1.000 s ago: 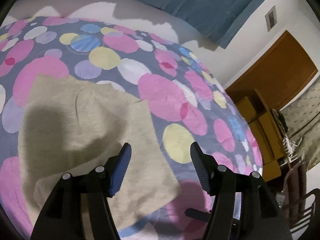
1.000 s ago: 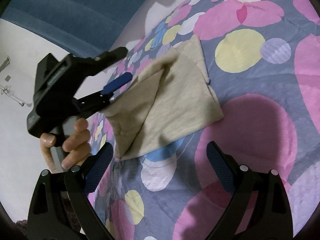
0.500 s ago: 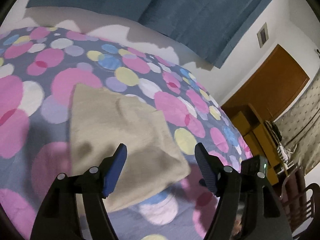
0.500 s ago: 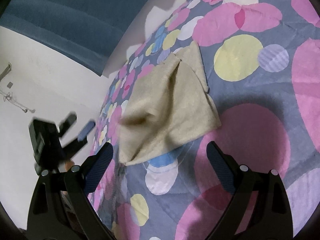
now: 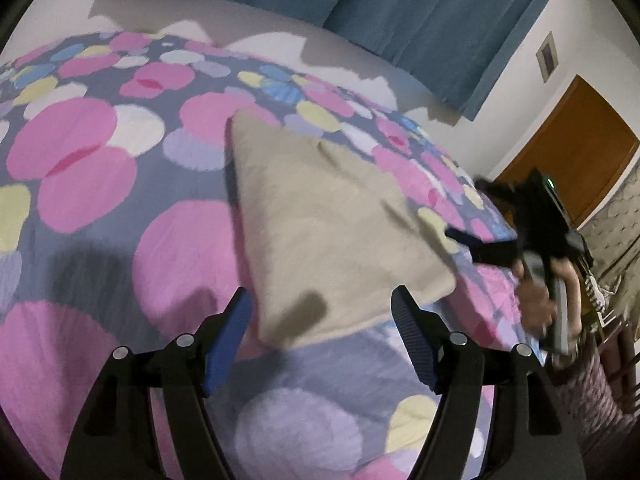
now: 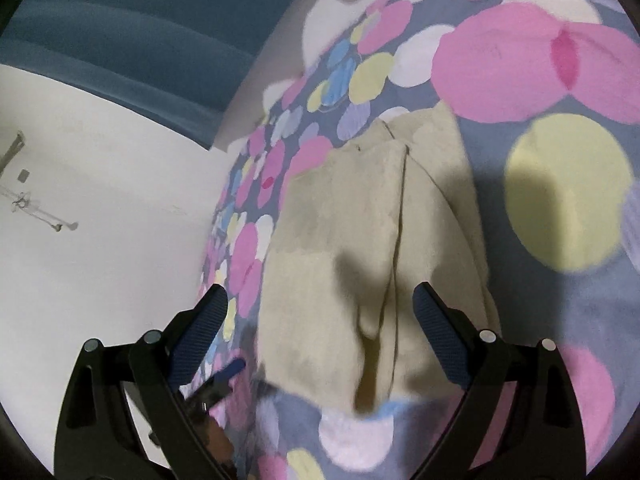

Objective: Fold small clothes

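A beige folded cloth (image 5: 328,232) lies on the bedspread (image 5: 80,184) with its pink, yellow and lilac circles. My left gripper (image 5: 322,320) hangs open just short of the cloth's near corner, nothing between its blue pads. In the right wrist view the cloth (image 6: 360,248) shows a fold line down its middle. My right gripper (image 6: 320,304) stands open above its near end, and nothing is held. The right gripper (image 5: 480,220), held in a hand (image 5: 536,300), appears blurred beyond the cloth's right corner. Low on the left the left gripper (image 6: 218,382) is blurred.
Blue curtains (image 5: 400,12) hang behind the bed over a white wall (image 6: 100,200). A brown wooden door (image 5: 576,152) and cluttered furniture (image 5: 608,280) stand beyond the bed's right edge. The bed's edge (image 6: 216,240) drops off to the left of the cloth.
My left gripper has drawn back off the cloth to its near corner. The right gripper has come in over the cloth. The raised fold has settled flat.
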{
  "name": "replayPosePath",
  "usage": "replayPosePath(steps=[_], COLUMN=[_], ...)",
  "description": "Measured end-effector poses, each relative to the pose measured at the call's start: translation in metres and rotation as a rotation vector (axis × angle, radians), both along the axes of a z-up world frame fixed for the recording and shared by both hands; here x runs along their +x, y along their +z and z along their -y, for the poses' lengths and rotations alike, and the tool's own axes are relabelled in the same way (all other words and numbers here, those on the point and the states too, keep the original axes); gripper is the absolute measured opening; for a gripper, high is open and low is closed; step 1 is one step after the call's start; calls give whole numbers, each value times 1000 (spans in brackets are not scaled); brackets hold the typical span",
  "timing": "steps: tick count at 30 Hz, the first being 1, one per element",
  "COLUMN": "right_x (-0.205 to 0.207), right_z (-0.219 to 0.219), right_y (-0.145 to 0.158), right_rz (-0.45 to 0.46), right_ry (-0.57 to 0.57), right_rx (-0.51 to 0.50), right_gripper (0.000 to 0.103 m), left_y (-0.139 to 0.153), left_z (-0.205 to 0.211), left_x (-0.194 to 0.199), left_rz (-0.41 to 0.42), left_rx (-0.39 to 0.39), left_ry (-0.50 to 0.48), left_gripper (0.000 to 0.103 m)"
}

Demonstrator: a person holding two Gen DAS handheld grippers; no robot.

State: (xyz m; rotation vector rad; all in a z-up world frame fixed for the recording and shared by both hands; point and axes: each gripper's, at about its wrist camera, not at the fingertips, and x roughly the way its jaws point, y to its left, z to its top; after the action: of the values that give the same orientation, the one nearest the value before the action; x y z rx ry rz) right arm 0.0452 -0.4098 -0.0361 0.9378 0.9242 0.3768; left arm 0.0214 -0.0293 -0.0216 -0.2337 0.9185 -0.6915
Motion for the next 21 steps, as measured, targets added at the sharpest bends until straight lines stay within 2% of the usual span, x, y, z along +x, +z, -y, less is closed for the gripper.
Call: replayPosePath(steps=[3, 7, 10, 15, 19, 21], right_x=[32, 62, 76, 94, 109, 117], right_z=[-5, -14, -20, -17, -20, -24], right_y=[-17, -38, -39, -46, -50, -51], right_rz=[-56, -116, -111, -106, -98, -104], right_ry=[28, 48, 72, 70, 84, 95], right_rx=[33, 22, 16, 63, 96, 75], right_gripper=[84, 82, 81, 80, 71, 61], left_y=[-10, -15, -18, -26, -30, -29], left_z=[-6, -8, -9, -9, -10, -10], left_x=[-1, -3, -3, -1, -1, -1], left_rz=[-16, 5, 19, -10, -15, -10], left_rx=[1, 18, 29, 24, 28, 31], left_ry=[7, 6, -5, -5, -6, -7], left_gripper=[71, 71, 71, 71, 71, 71])
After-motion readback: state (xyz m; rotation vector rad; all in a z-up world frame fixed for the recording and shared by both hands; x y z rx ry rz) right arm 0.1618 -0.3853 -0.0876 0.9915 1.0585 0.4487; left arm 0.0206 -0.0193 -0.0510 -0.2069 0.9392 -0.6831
